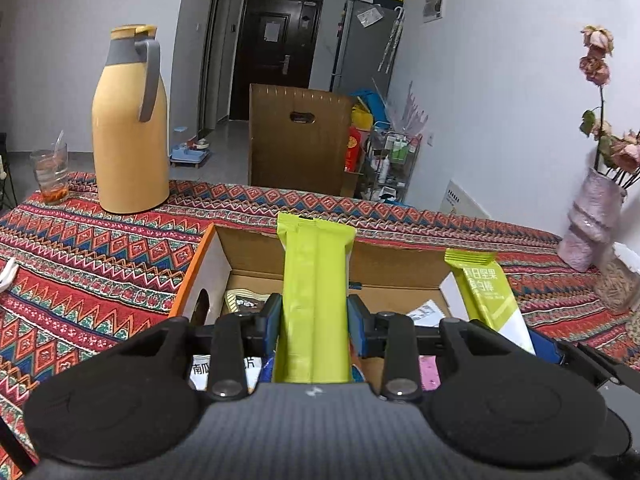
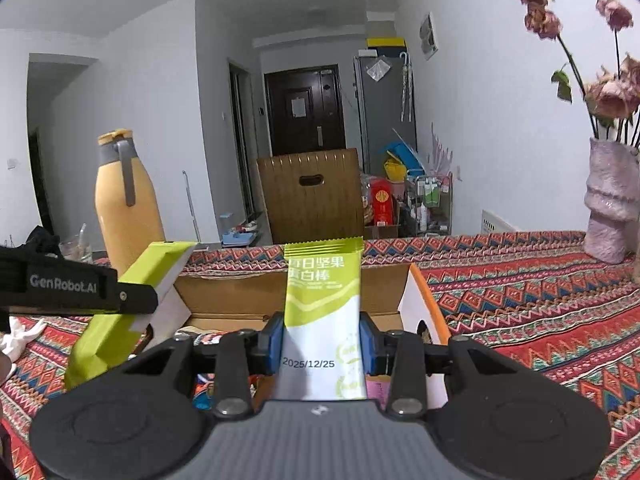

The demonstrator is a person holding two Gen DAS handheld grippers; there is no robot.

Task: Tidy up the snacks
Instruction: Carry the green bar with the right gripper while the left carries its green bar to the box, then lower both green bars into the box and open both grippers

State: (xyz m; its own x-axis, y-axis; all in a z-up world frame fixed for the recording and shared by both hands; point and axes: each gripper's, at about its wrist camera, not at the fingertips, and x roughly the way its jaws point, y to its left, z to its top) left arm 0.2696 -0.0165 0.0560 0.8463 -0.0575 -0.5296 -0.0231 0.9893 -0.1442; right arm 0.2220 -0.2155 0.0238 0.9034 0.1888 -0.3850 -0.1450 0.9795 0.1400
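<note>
Fingers (image 1: 273,320) of each gripper clamp a green snack bar (image 1: 316,300) upright over the open cardboard box (image 1: 208,256)

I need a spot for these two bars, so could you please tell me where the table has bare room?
Free: the patterned tablecloth between the cardboard box and the pink vase, and the stretch left of the box, in front of the yellow thermos. Crowded: the box floor, already holding snack packets, and the far left corner around the thermos and glass.
</note>
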